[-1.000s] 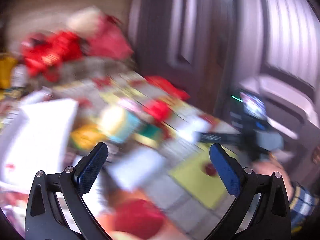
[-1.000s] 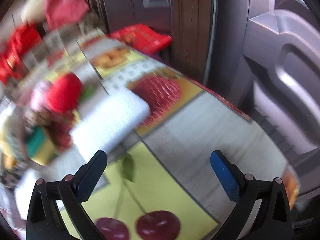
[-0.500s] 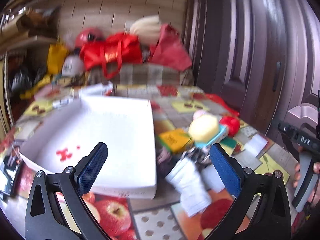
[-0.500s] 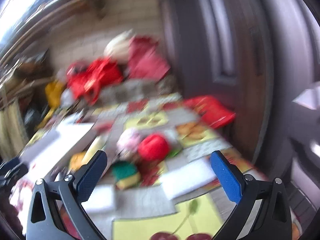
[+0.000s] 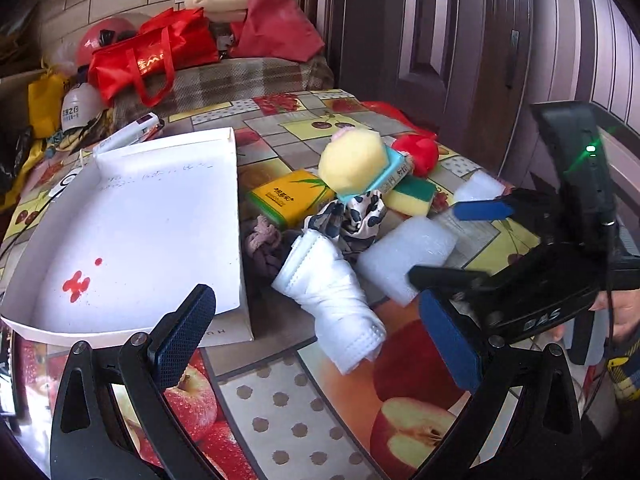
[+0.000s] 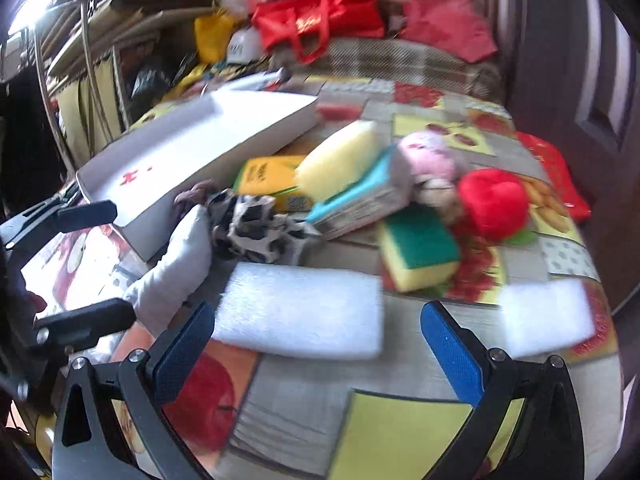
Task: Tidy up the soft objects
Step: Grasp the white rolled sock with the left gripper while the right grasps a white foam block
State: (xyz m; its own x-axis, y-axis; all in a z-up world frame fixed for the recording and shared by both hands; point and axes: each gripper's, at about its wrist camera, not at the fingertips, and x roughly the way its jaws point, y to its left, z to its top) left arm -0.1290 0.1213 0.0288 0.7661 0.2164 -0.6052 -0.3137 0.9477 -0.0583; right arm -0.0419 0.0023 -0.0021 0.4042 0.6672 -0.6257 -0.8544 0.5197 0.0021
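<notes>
A pile of soft things lies on the fruit-print table beside an empty white box. It holds a rolled white cloth, a white foam block, a spotted cloth, a pale yellow sponge, a green-and-yellow sponge, a red plush and a pink plush. My left gripper is open and empty, near the rolled cloth. My right gripper is open and empty, just before the foam block.
A yellow packet and a teal box lie in the pile. A second small white foam piece sits at the right table edge. Red bags are heaped on a checked seat behind. A dark door stands right.
Both grippers have swung from the door side to face the table and the pile. They have come closer and lower. The jaws have stayed open.
</notes>
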